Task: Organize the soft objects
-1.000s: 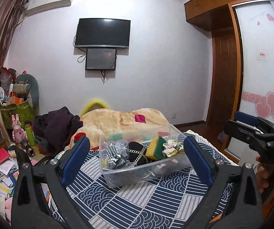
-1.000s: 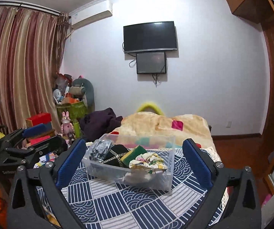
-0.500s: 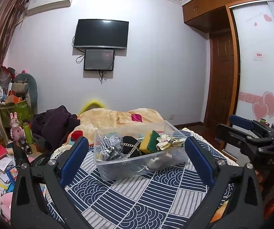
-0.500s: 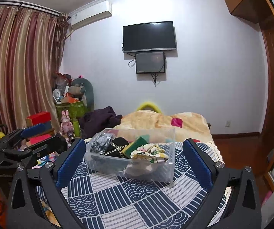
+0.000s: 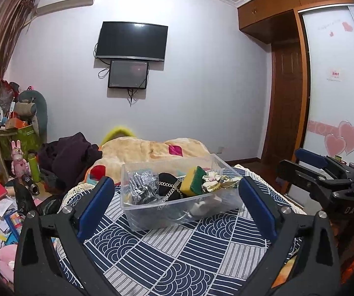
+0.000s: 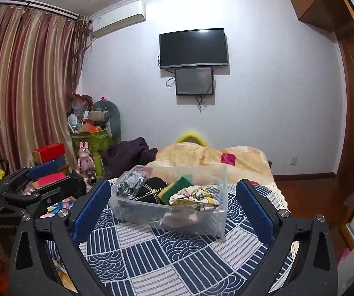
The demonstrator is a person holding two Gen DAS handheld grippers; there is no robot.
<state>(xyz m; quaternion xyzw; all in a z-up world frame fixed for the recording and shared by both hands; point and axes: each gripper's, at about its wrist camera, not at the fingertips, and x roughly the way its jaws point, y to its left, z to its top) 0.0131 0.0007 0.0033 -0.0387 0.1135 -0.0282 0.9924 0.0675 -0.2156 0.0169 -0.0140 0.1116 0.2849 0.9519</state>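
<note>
A clear plastic box stands on a table with a blue patterned cloth. It holds a silver crinkled item, a black item with a chain, a yellow-green sponge and a floral scrunchie. My left gripper is open and empty, short of the box. My right gripper is open and empty too, and also shows in the left wrist view. The box shows in the right wrist view, with the left gripper at the left edge.
Behind the table lies a bed with a beige blanket and dark clothes. Toys, books and boxes clutter the left floor. A wardrobe with a sliding door stands at right.
Both views have shifted slightly; the box now sits a little more centred between the left fingers. Both grippers stay open and empty.
</note>
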